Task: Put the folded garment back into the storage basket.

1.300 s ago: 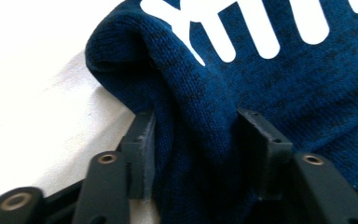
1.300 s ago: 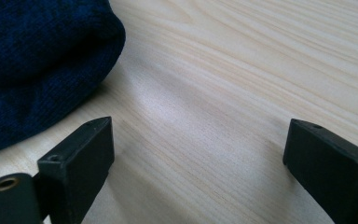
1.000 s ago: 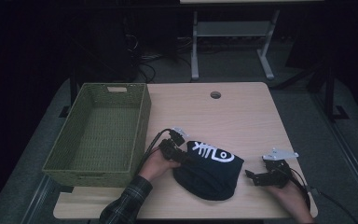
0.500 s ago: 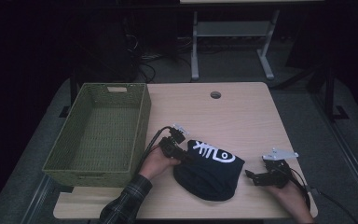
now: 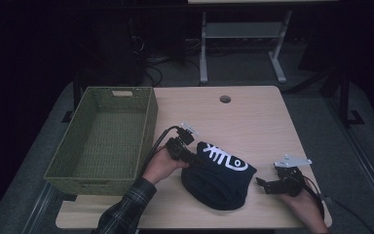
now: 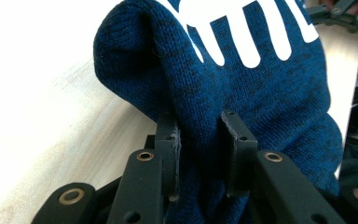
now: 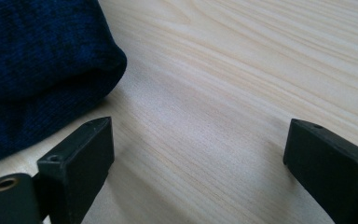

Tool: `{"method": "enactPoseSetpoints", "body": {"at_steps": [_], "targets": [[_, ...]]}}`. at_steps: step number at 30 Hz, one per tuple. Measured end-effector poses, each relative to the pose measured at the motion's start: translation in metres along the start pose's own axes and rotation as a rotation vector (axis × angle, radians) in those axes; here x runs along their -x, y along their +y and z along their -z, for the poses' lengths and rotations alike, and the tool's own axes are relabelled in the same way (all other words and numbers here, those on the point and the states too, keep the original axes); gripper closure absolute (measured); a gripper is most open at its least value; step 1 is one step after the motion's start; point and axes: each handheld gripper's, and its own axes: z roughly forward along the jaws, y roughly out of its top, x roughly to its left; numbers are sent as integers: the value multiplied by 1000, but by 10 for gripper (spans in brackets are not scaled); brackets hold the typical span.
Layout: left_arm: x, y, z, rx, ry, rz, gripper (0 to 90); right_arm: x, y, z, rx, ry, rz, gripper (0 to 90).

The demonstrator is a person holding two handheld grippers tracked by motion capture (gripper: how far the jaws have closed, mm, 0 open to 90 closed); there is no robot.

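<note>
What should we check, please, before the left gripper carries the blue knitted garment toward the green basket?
1. Left gripper grip: jaws pinch a fold of the blue knitted garment: ok.
2. Garment clear of the table: most of it lies on the wood: not ok.
3. Right gripper: jaws wide, apart from the cloth: ok.
4. Green basket has room: nothing inside: ok.
5. Left gripper's cable, looping beside the basket wall: snag risk, cannot tell.

Sweater's (image 6: 261, 84) white print cut off
</note>
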Motion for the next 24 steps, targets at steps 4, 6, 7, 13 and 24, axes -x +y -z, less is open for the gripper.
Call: {"method": "enactPoseSetpoints", "body": {"at_steps": [4, 6, 7, 13, 24], "targets": [[5, 8, 9, -3, -8, -7, 719, 0, 0, 0, 0, 0, 0, 82], [8, 13, 14, -11, -7, -20, 719, 0, 0, 0, 0, 0, -1, 82], [9, 15, 16, -9, -8, -22, 719, 0, 0, 0, 0, 0, 0, 82], [17, 24, 29, 0, 9, -24, 719, 0, 0, 0, 1, 0, 1, 82], [29, 32, 60, 25, -8, -61, 719, 0, 0, 0, 1, 0, 1, 83]]}}
